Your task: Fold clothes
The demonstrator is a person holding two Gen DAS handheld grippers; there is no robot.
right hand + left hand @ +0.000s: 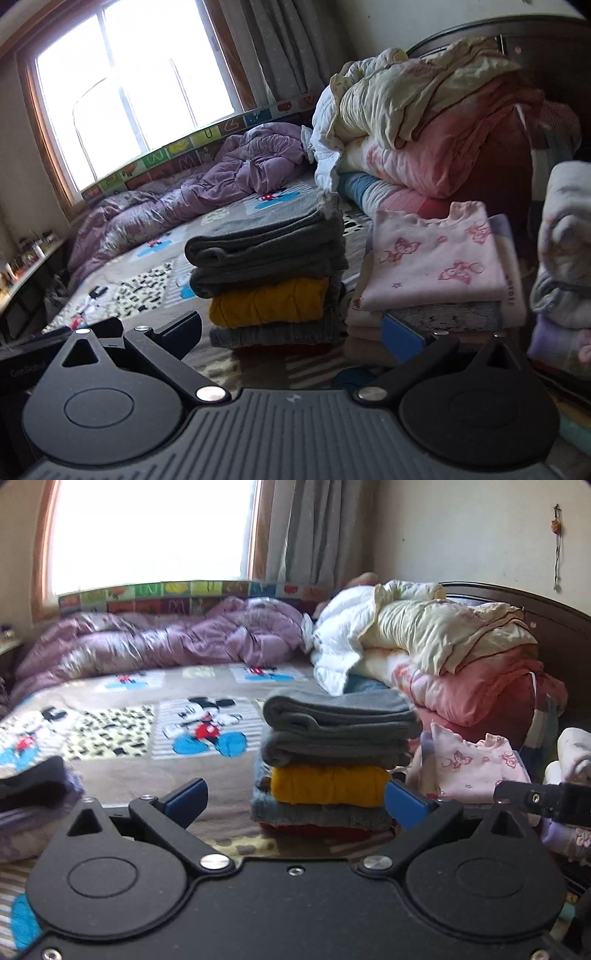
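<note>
A stack of folded clothes point(332, 753) stands on the bed: two grey pieces on top, a yellow one point(328, 784), grey and red below. It also shows in the right wrist view point(269, 273). My left gripper point(295, 799) is open and empty, just in front of the stack. My right gripper point(295, 332) is open and empty, between the stack and a second pile topped by a folded pink butterfly top point(432, 258). That top also shows in the left wrist view point(476, 768). The right gripper's body point(546, 801) shows at the right edge.
The bed has a cartoon-mouse blanket point(155, 731). A crumpled purple quilt point(166, 638) lies along the window side. A heap of cream and pink bedding point(443, 657) leans on the dark headboard. Dark clothes point(33, 786) lie at left. More folded pieces point(565, 240) stand at right.
</note>
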